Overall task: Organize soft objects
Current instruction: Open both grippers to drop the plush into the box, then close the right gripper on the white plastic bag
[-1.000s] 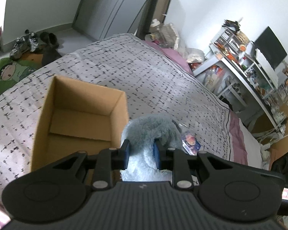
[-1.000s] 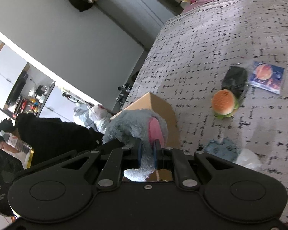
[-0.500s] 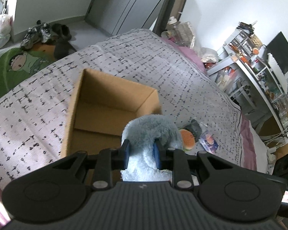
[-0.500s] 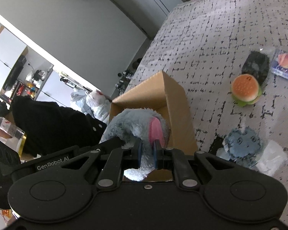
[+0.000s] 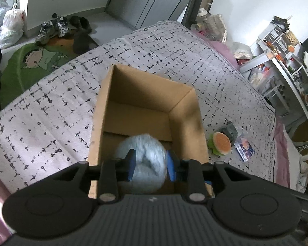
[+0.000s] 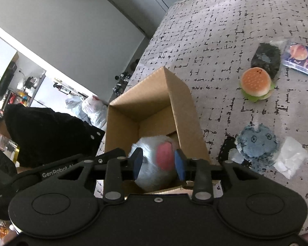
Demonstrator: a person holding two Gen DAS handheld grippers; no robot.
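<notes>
A grey furry plush toy (image 5: 142,164) with a pink ear patch (image 6: 164,156) sits inside an open cardboard box (image 5: 180,123) on the bed. My left gripper (image 5: 151,165) hangs over the box's near edge with its jaws apart on either side of the plush. My right gripper (image 6: 158,163) is also over the box (image 6: 180,110), jaws apart around the plush (image 6: 147,164). A burger plush (image 6: 255,84), a dark fuzzy toy (image 6: 266,58) and a blue denim plush (image 6: 256,143) lie on the bedspread to the right.
A blue printed packet (image 6: 301,60) and clear plastic wrap (image 6: 290,156) lie on the patterned bedspread (image 5: 51,112). Shoes (image 5: 57,26) and a green rug (image 5: 30,65) are on the floor beyond the bed. Cluttered shelves (image 5: 287,47) stand at the right.
Both grippers moved over the box and opened. The grey plush, held shut between them before, now rests lower inside the box.
</notes>
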